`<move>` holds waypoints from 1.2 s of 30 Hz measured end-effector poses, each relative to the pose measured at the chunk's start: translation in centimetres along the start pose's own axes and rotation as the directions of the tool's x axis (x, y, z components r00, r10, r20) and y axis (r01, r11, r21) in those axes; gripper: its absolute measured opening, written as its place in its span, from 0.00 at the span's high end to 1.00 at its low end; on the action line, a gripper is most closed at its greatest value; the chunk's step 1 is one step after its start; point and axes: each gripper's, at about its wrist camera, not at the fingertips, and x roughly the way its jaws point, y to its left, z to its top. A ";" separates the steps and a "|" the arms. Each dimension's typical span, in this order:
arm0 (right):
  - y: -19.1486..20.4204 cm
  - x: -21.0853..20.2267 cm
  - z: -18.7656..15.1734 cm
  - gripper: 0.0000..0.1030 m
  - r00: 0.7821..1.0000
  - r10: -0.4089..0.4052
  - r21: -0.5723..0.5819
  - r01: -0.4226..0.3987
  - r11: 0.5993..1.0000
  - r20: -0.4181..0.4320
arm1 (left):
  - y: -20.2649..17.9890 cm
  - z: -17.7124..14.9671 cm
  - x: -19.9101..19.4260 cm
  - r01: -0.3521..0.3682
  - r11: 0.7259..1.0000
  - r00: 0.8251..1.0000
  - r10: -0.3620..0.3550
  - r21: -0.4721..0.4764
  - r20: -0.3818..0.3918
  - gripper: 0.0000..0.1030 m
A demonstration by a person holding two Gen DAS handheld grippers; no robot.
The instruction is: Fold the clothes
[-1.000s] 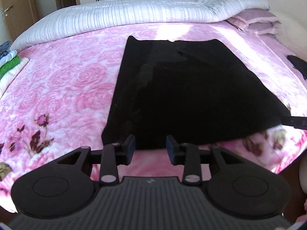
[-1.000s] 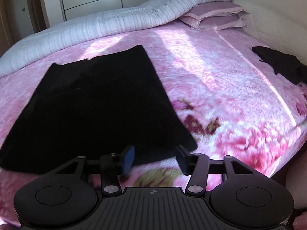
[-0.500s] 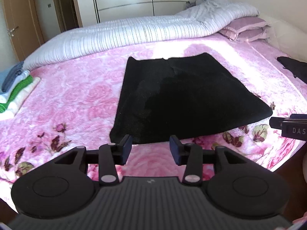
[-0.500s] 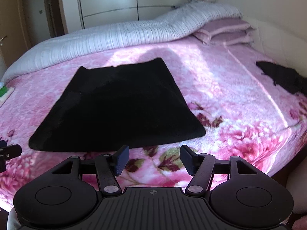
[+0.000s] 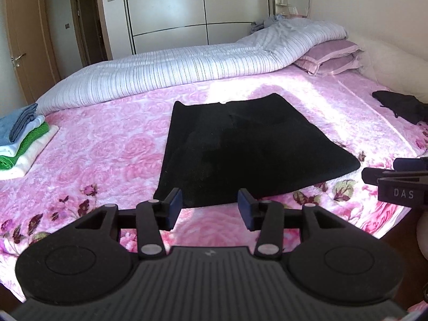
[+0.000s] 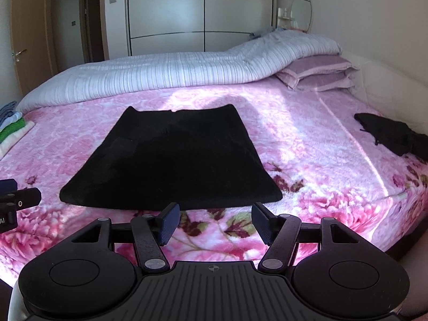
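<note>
Matt black cloth garment (image 5: 240, 147) on a plush, fuzzy pink floral blanket (image 5: 107, 147); ribbed striped quilt (image 5: 174, 72) behind.

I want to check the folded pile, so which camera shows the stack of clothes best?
The left wrist view. The stack sits whole at the left on the bed, with blue, white and green layers distinct. In the right wrist view the stack is squeezed against the left edge, partly cut off.

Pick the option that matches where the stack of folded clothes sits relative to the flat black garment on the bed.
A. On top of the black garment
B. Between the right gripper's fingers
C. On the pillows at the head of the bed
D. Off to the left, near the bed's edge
D: the stack of folded clothes lies on the pink blanket well left of the black garment, apart from it.
</note>
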 end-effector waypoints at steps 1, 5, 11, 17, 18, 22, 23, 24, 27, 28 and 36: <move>0.1 -0.1 0.0 0.38 1.000 0.002 -0.004 -0.002 1.000 0.002 | 0.2 0.0 0.0 -0.001 1.000 1.000 0.001 -0.004 0.002 0.58; 0.5 -0.1 0.1 0.38 1.000 0.011 -0.020 -0.011 1.000 0.006 | 0.6 -0.1 0.1 -0.003 1.000 1.000 0.003 -0.018 0.005 0.58; 0.7 0.8 0.3 0.38 1.000 0.022 -0.033 -0.022 0.999 0.002 | 0.7 0.0 1.2 0.002 1.000 1.000 -0.002 -0.022 -0.007 0.58; 0.3 3.1 0.3 0.37 0.999 0.027 -0.022 -0.028 0.999 -0.036 | 1.0 -0.4 3.7 0.030 0.999 0.998 -0.031 -0.025 -0.047 0.58; 0.1 3.6 0.2 0.37 0.999 0.028 -0.018 -0.029 0.999 -0.043 | 1.2 -0.6 4.2 0.040 0.999 0.998 -0.041 -0.022 -0.049 0.57; -1.7 6.0 -0.4 0.37 0.999 0.023 -0.018 -0.024 1.000 -0.040 | 2.5 -1.8 6.5 0.066 0.998 0.997 -0.066 -0.013 -0.040 0.53; -2.2 6.7 -0.6 0.37 0.999 0.018 -0.022 -0.019 1.000 -0.029 | 2.9 -2.2 7.2 0.064 0.998 0.997 -0.064 -0.006 -0.041 0.53; -2.6 7.3 -0.9 0.37 1.000 0.010 -0.051 -0.011 0.999 -0.021 | 3.3 -2.5 7.8 0.060 0.998 0.997 -0.060 0.011 -0.042 0.53; -3.2 8.8 -2.4 0.37 1.000 -0.026 -0.243 0.024 0.970 -0.003 | 4.3 -3.8 9.6 0.036 0.993 0.999 -0.032 0.114 -0.038 0.53; -3.4 9.3 -3.0 0.37 0.999 -0.037 -0.305 0.037 0.952 0.004 | 4.4 -4.2 10.2 0.020 0.984 0.999 -0.014 0.176 -0.037 0.53; -5.0 13.5 -7.1 0.37 0.991 -0.104 -0.730 0.134 0.670 0.086 | 3.3 -7.8 14.5 -0.086 0.702 0.996 0.087 0.707 0.035 0.53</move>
